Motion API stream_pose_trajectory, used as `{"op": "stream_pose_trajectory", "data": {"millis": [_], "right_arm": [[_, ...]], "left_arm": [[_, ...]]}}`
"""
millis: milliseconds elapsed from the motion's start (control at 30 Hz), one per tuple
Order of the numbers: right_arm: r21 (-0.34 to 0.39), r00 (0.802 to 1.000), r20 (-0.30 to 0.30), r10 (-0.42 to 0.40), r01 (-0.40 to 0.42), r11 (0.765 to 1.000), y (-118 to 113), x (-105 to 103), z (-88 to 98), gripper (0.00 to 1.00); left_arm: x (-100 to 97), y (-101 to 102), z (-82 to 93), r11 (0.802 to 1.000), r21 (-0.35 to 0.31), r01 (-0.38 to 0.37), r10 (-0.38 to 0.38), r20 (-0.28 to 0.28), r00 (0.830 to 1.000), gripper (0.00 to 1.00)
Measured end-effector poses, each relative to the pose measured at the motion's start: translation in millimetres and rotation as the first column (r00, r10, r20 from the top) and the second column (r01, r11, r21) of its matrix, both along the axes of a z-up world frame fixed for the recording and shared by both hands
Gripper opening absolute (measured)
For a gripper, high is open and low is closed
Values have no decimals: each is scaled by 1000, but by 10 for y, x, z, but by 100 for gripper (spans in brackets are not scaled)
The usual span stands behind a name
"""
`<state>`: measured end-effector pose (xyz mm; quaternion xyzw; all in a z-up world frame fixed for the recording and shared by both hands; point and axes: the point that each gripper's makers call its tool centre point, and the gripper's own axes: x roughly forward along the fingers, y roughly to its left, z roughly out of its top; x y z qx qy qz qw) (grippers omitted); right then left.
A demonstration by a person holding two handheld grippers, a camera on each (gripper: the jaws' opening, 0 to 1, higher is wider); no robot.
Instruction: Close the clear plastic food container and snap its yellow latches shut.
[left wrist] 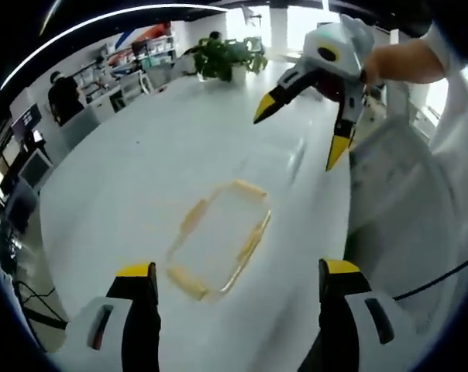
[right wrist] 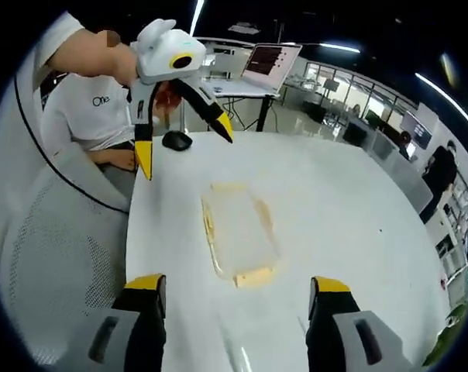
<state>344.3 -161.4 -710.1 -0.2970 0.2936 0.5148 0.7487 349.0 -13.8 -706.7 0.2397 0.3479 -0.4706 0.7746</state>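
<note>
Seemingly barely begun: both grippers hover jaws wide, holding nothing, above the container mid-desk; latch state unclear.

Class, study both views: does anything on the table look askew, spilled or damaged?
Nothing stands out. The container lies flat on the white table, no spill or damage visible. Both grippers, left and right, hover above it, open.
</note>
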Motion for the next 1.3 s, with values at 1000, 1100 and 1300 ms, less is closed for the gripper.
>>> {"op": "stream_pose_trajectory", "data": {"millis": [1000,1100,1300], "right_arm": [[-94,994,-73,86,-93,991,87,210,-434,62],[-99,993,-85,77,-86,991,93,235,-459,62],[-104,992,-99,79,-89,991,116,259,-518,60]], "left_arm": [[305,198,-536,965,151,215,-211,-47,976,82],[342,232,-582,959,166,230,-226,-46,973,81],[377,284,-629,950,179,255,-246,-70,967,78]]}}
